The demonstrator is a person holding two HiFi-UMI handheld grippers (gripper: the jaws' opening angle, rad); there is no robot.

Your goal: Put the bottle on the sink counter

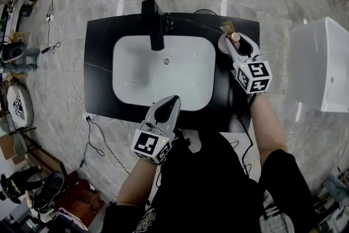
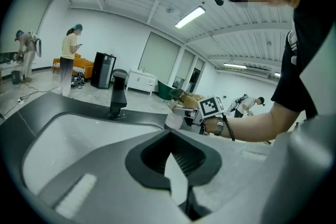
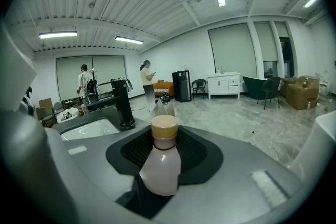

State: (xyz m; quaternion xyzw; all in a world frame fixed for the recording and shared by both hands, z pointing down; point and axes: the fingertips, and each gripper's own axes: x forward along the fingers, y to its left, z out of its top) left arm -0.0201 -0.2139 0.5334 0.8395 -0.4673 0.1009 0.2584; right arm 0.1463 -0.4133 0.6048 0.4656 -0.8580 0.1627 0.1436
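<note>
A pale bottle (image 1: pixel 225 44) with a tan cap is clamped between the jaws of my right gripper (image 1: pixel 233 45), which is shut on it over the back right corner of the black sink counter (image 1: pixel 98 63). In the right gripper view the bottle (image 3: pixel 160 170) stands upright between the dark pads, under the right gripper (image 3: pixel 163 152). I cannot tell whether its base touches the counter. My left gripper (image 1: pixel 172 102) is shut and holds nothing, hovering at the front rim of the white basin (image 1: pixel 131 79). From the left gripper (image 2: pixel 170 155) the bottle (image 2: pixel 174 120) shows far off.
A black faucet (image 1: pixel 152 24) stands behind the basin. A small tan packet (image 1: pixel 227 26) lies on the counter just beyond the bottle. A white fixture (image 1: pixel 322 63) stands to the right of the counter. Cables (image 1: pixel 71 106) trail over the marble floor at left.
</note>
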